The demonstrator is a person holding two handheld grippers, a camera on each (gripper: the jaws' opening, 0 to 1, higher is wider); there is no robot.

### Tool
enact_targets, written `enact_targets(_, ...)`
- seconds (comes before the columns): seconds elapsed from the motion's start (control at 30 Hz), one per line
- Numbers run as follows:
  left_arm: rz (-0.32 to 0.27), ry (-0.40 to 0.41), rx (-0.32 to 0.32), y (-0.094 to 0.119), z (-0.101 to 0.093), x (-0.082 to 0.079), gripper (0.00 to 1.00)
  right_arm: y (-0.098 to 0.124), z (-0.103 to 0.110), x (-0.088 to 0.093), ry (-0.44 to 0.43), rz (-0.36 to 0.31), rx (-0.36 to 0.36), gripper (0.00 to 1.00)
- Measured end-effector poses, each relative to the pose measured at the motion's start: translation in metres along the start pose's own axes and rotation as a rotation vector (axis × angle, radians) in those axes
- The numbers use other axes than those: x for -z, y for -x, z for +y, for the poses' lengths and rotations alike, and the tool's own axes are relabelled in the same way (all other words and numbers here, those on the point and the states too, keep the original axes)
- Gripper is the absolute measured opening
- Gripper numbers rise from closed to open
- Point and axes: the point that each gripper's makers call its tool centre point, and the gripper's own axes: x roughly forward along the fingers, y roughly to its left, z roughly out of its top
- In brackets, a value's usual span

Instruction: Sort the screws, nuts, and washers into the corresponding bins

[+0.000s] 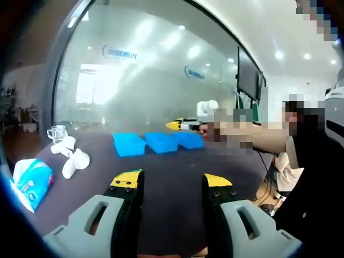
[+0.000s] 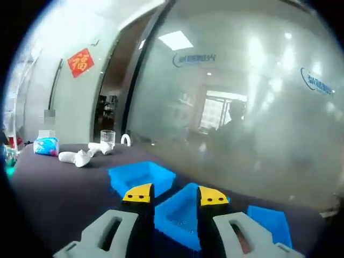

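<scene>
A: Nearest thing, left gripper view?

B: Left tongs [image 1: 169, 185], jaws wide, nothing between them, hanging over bare dark table [image 1: 177, 161]. I'd say parked back, waiting. Three blue bins [image 1: 158, 143] sit in a row well beyond the tips. Right tongs [image 1: 183, 125] come in from the right, tips at the far bin.

A: Right gripper view?

B: Right tongs [image 2: 173, 196] hover low over the middle bin [image 2: 180, 215], jaws narrow-ish but apart, nothing visible gripped. First bin [image 2: 141, 180] just left of the tips, third bin [image 2: 269, 223] off right. My guess: held there to drop or reach into a bin.

A: Screws, nuts, washers?

B: Can't make any out; too small or blurred. Bins look empty from here, not sure.

A: Other stuff?

B: Tissue pack [image 1: 32, 183], white pieces [image 1: 72, 158], glass cup [image 1: 56, 133], all left, well clear of the bins.
</scene>
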Motion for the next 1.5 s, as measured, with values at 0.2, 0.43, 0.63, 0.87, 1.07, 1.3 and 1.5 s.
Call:
enact_targets(0.2, -0.001, -0.002, 0.002, -0.002, -0.001, -0.001, 0.43, 0.047, 0.023, -0.005, -0.017, -0.047, -0.054, 0.27)
enact_targets(0.43, 0.005, -0.012, 0.023, -0.008, -0.007, -0.002, 0.43, 0.102, 0.034, -0.001, -0.035, -0.085, -0.08, 0.27)
enact_targets(0.63, 0.003, -0.013, 0.038, -0.015, -0.013, -0.003, 0.43, 0.134, 0.026, 0.0, -0.052, -0.095, -0.074, 0.27)
enact_targets(0.87, 0.011, -0.02, 0.052, -0.019, -0.017, -0.003, 0.43, 0.172, 0.025, 0.006, -0.084, -0.114, -0.069, 0.27)
enact_targets(1.07, 0.016, -0.028, 0.06, -0.021, -0.019, -0.003, 0.43, 0.207, 0.033, 0.023, -0.078, -0.1, -0.066, 0.27)
enact_targets(1.3, 0.022, -0.025, 0.06, -0.022, -0.019, 0.0, 0.43, 0.234, 0.041, 0.04, -0.074, -0.089, -0.091, 0.27)
enact_targets(1.5, 0.029, -0.027, 0.069, -0.024, -0.021, 0.003, 0.43, 0.239, 0.044, 0.046, -0.083, -0.08, -0.099, 0.27)
